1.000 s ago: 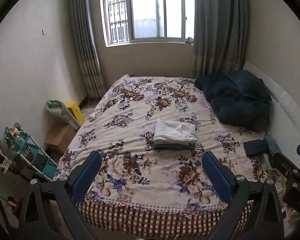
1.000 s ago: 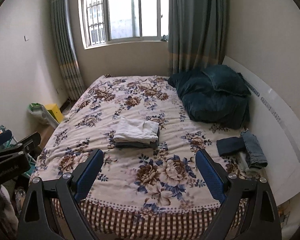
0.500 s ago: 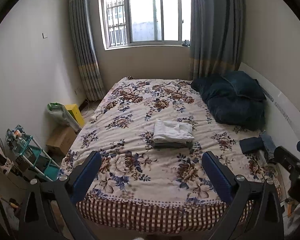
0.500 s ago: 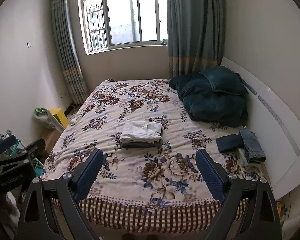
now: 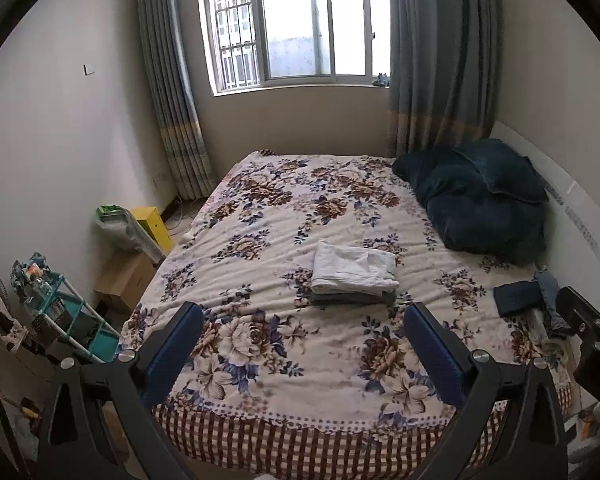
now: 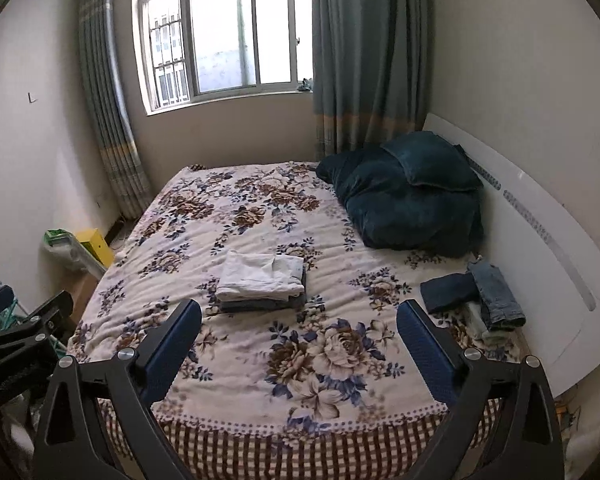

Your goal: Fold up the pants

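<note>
A stack of folded pants (image 5: 354, 276) (image 6: 262, 282), white on top of dark grey, lies in the middle of the floral bed (image 5: 268, 216) (image 6: 236, 216). More folded pants, dark blue and denim (image 5: 528, 298) (image 6: 476, 294), sit at the bed's right edge by the headboard. My left gripper (image 5: 304, 354) hangs open over the bed's foot, well short of the stack, holding nothing. My right gripper (image 6: 300, 352) is open too and empty, equally far back. Each gripper shows at the edge of the other's view.
A dark teal quilt and pillow (image 5: 480, 200) (image 6: 412, 196) are piled at the far right. The white headboard (image 6: 540, 240) runs along the right side. On the floor to the left are a teal rack (image 5: 60, 312), a cardboard box (image 5: 124, 276) and a yellow box (image 5: 152, 224).
Both grippers have drawn back and risen away from the bed, so more of its checked foot edge and the floor shows. Their jaws stayed open. The stack has not moved.
</note>
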A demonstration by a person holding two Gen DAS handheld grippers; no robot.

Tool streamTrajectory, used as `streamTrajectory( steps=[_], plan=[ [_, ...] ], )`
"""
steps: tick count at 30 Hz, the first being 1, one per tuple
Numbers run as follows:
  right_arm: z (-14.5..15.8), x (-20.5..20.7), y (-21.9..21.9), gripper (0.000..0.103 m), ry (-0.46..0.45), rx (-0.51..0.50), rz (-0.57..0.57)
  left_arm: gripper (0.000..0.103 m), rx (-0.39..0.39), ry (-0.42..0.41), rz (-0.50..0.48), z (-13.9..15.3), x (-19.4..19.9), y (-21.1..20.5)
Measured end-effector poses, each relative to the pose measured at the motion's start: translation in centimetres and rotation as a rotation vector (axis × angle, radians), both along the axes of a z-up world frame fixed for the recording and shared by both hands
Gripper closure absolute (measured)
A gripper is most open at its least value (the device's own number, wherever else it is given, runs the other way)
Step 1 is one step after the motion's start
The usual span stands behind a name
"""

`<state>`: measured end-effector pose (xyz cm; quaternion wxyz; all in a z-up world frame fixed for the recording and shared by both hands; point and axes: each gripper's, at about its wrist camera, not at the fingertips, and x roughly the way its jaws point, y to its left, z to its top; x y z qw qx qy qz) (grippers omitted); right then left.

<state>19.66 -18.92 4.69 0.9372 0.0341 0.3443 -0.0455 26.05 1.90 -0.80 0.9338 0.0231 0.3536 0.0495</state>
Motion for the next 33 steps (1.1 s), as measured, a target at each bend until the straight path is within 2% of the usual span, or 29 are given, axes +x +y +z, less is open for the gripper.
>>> streamTrajectory(
  steps=[13, 33],
  plan=[
    [-3.2, 6.0, -0.2, 0.003, 0.064, -0.022, -0.027, 0.0, 0.018, 0.05, 0.005, -2.3, 4.4, -0.6],
    [-5.6, 7.5, 0.4, 0.002, 0.088, -0.033, -0.023, 0.0, 0.012, 0.055, 0.02, -3.5, 5.9, -0.6]
  ],
)
